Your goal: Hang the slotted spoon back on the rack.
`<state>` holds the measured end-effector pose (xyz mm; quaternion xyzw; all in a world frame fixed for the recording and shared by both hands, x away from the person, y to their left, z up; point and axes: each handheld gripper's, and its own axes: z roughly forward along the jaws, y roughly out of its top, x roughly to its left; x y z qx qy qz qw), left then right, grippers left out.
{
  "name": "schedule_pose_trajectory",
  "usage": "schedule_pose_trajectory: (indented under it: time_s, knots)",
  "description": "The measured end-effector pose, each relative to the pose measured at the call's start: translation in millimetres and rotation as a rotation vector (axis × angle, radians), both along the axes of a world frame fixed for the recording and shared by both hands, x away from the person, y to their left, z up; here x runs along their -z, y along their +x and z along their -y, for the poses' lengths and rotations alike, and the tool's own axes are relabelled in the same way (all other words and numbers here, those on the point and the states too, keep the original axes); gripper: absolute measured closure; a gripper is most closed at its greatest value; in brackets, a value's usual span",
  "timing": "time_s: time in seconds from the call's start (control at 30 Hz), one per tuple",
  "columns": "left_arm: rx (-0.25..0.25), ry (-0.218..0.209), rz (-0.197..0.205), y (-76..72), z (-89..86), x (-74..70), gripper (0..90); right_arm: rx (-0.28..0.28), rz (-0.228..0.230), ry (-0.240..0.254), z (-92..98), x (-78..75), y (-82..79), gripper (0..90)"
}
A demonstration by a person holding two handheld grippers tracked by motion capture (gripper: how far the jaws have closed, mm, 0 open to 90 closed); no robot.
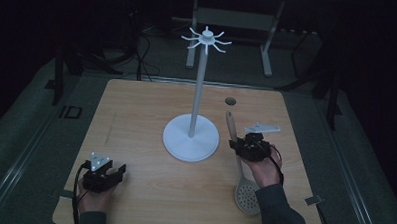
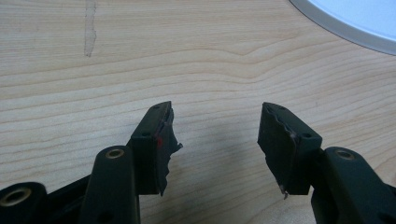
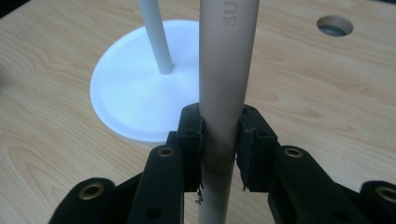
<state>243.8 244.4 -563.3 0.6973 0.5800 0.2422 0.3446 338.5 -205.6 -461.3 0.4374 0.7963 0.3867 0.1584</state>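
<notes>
A white stand (image 1: 191, 138) with a round base, a tall pole and hooked arms at its top (image 1: 206, 39) stands mid-table. Right of the base, my right gripper (image 1: 234, 143) is shut on the beige handle of a slotted spoon (image 1: 233, 128), whose perforated head (image 1: 247, 196) lies toward the front edge. In the right gripper view both pads clamp that spoon handle (image 3: 225, 70), with the stand's base (image 3: 135, 93) behind. My left gripper (image 1: 118, 170) rests at the front left, jaws apart. Between its fingertips (image 2: 215, 135) there is only bare wood.
The wooden table (image 1: 136, 115) has a round cable hole (image 1: 230, 101) behind the spoon handle. Dark floor, cables and a metal frame lie beyond the far edge. The stand's base rim (image 2: 345, 28) sits ahead and to the right of the left gripper.
</notes>
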Motion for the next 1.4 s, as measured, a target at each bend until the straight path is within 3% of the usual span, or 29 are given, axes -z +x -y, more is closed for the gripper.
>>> schedule_pose_trajectory:
  time_s: [0.23,0.33,0.7,1.1,1.4]
  knots:
    - [-0.001,-0.001,0.002,-0.3,-0.6,-0.1,45.5,0.004,0.066,0.040,1.8,-10.2,-2.1,72.9]
    - [-0.002,-0.002,0.004,-0.3,-0.7,-0.3,45.5,-0.008,0.085,0.081,2.7,-14.5,-2.3,72.9]
    - [-0.004,-0.001,0.004,-0.1,-0.3,-0.1,45.5,-0.054,0.221,0.115,-3.4,-32.7,-6.4,73.0]
    - [-0.005,-0.005,0.006,-0.1,-0.7,-0.3,45.5,-0.110,0.297,0.134,-12.3,-46.5,-4.5,73.1]
    - [-0.005,-0.005,0.006,0.1,-0.6,-0.1,45.5,-0.126,0.316,0.163,-15.9,-56.3,-0.1,73.1]
